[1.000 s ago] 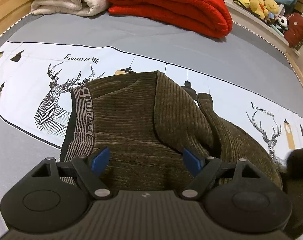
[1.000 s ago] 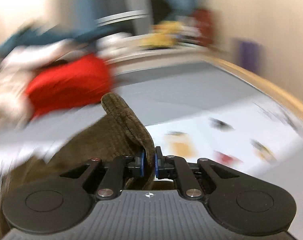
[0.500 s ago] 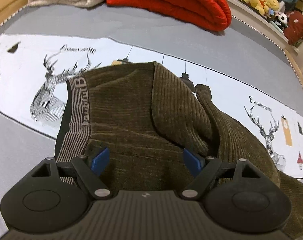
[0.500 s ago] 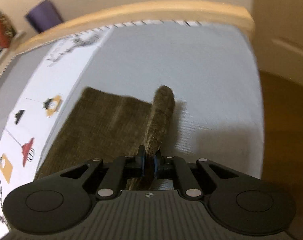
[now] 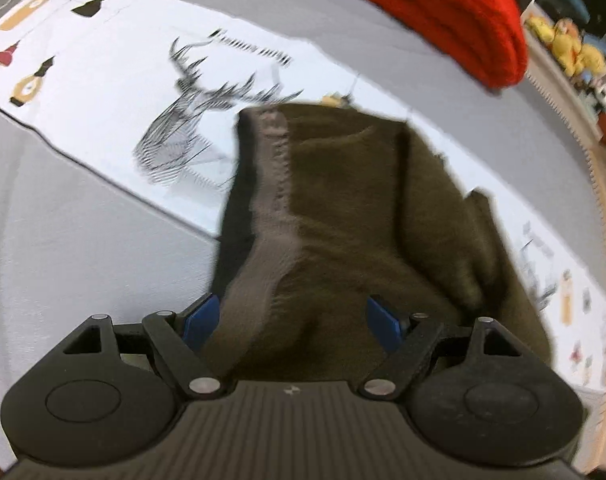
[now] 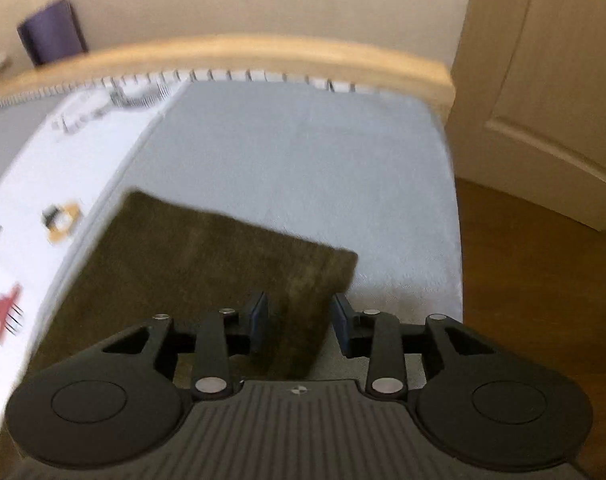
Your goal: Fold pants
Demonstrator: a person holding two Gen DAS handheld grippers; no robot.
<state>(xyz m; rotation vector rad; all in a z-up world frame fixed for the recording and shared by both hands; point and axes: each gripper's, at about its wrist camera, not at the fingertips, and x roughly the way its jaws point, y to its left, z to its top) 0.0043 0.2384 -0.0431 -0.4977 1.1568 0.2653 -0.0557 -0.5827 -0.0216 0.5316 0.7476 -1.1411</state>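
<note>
The pants [image 5: 343,216], dark olive corduroy, lie on the bed [image 5: 83,264] and serve as the landmark here. In the left wrist view the left claw [image 5: 293,318] hangs just above their near end with its jaws spread wide. The blue pads [image 5: 201,316] stand apart to either side of the cloth, which bulges up between them. Whether the pads touch the fabric cannot be told through the blur. The grey waistband [image 5: 271,200] runs along the left side of the pants, away from the claw. Left of the pants, and partly under them, is a white printed strip with a deer drawing [image 5: 183,136]. Beyond the pants, well apart, a folded red blanket [image 5: 443,12] lies on the grey sheet. Right of it, off the bed, sit yellow plush toys [image 5: 575,48].

In the right wrist view the right claw [image 6: 299,318] is opening, and a narrow edge of a flat pant leg [image 6: 207,264] lies between its pads without being pinched. Beyond the leg comes bare grey sheet, then the wooden bed rail [image 6: 263,50]. A purple box [image 6: 53,32] stands past the rail, and a door [image 6: 543,92] is to the right of the bed.
</note>
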